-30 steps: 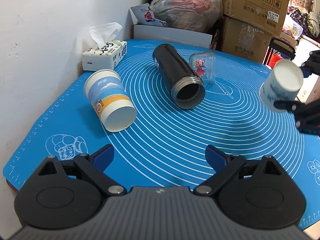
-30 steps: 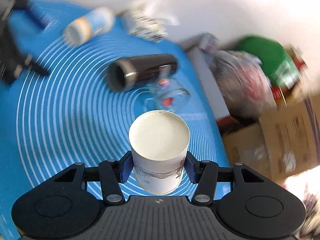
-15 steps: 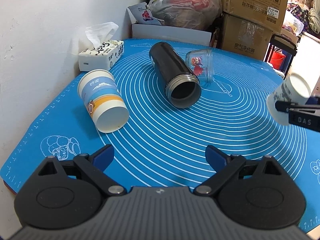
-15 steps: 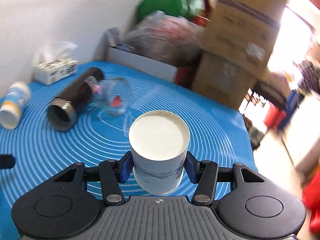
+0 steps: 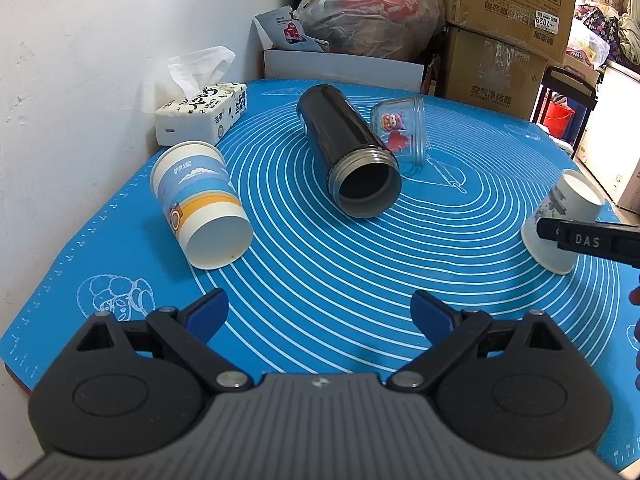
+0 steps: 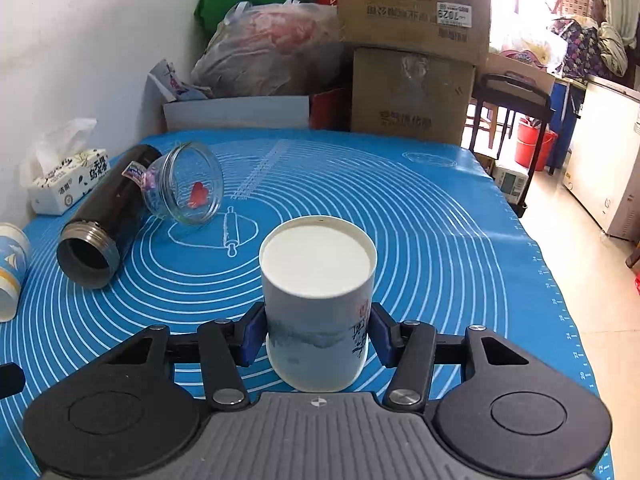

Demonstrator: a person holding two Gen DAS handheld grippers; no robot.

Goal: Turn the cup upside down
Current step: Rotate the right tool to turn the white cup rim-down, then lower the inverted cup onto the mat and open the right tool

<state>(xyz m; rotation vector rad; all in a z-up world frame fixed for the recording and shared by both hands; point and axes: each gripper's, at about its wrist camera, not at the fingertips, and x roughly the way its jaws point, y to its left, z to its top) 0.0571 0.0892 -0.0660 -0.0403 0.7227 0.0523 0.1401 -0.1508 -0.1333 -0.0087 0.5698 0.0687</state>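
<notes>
My right gripper (image 6: pixel 318 334) is shut on a white paper cup (image 6: pixel 316 300) with a grey landscape print. The cup is upside down, its flat base facing up, its rim at or just above the blue mat (image 6: pixel 420 216). In the left wrist view the same cup (image 5: pixel 560 220) stands at the right, slightly tilted, with the right gripper's finger across it. My left gripper (image 5: pixel 320 312) is open and empty, low over the mat's near edge.
A blue-and-orange paper cup (image 5: pixel 200 204) lies on its side at the left. A black thermos (image 5: pixel 348 156) and a glass jar (image 5: pixel 400 132) lie at the middle. A tissue box (image 5: pixel 200 114) sits by the wall. Cardboard boxes (image 5: pixel 504 36) and bags stand behind.
My right gripper has swung round and lowered the white cup toward the mat, base up. The left gripper has barely moved.
</notes>
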